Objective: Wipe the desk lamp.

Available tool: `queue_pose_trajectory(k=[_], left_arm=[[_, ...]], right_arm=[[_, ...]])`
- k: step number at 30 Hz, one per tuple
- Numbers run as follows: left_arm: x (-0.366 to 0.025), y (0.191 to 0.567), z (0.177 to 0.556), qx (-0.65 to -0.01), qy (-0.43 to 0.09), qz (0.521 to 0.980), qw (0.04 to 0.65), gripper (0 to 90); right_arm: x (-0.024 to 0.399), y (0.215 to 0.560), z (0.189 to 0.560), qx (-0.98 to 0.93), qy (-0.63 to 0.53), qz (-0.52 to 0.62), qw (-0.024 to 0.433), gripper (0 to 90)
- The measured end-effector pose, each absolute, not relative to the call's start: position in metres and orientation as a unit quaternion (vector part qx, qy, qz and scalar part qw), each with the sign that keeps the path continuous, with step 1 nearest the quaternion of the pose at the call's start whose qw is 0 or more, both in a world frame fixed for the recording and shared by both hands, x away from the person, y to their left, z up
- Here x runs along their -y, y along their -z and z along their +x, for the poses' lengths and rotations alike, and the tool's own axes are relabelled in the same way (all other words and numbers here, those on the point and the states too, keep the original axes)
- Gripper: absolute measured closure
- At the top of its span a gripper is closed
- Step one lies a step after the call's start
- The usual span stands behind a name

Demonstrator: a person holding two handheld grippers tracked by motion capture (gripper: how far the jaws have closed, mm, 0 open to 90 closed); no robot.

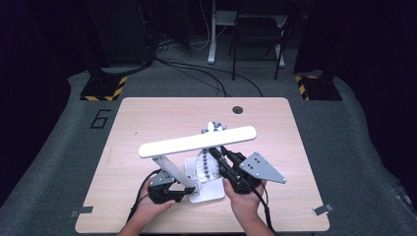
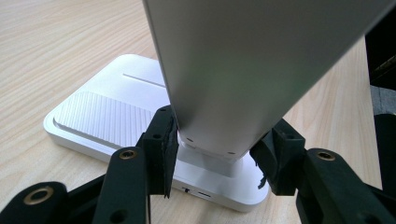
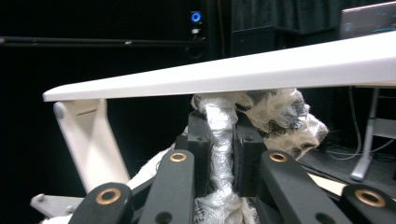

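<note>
— Both grippers busy?
— Yes. Your left gripper [image 2: 212, 154] is clamping the lamp [image 1: 196, 141] stem above its base on the table [image 1: 147, 113]; your right gripper [image 3: 219, 154] is pinching the cloth [image 3: 219, 121] under the lamp head.

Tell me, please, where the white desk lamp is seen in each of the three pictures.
High view: desk lamp at table centre, head bar crossing above the hands.
Left gripper view: its arm rises between the jaws, base behind.
Right gripper view: its head spans the top.
Shared landmark: the slanted lamp arm.

cloth [image 3: 224, 140]: lower end cut off | lamp [image 2: 243, 70]: head beyond top edge
</note>
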State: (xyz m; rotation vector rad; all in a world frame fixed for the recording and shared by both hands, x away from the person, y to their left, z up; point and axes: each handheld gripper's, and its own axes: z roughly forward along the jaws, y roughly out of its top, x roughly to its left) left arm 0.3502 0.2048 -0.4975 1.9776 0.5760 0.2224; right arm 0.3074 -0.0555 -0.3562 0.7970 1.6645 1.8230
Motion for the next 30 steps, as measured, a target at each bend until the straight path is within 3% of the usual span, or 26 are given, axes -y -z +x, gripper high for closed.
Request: queue_pose_trajectory(k=[10,30], left_arm=[[-0.207,0.5,0.35,-0.241,-0.087,0.815,0.52,53.0],[-0.208,0.504,0.349,-0.238,-0.095,0.808,0.53,53.0]], right_arm=[[0.034,0.358,0.307,-0.632,-0.675,0.277,0.262,80.0],[0.1,0.354,0.305,-0.592,-0.674,0.327,0.296,80.0]])
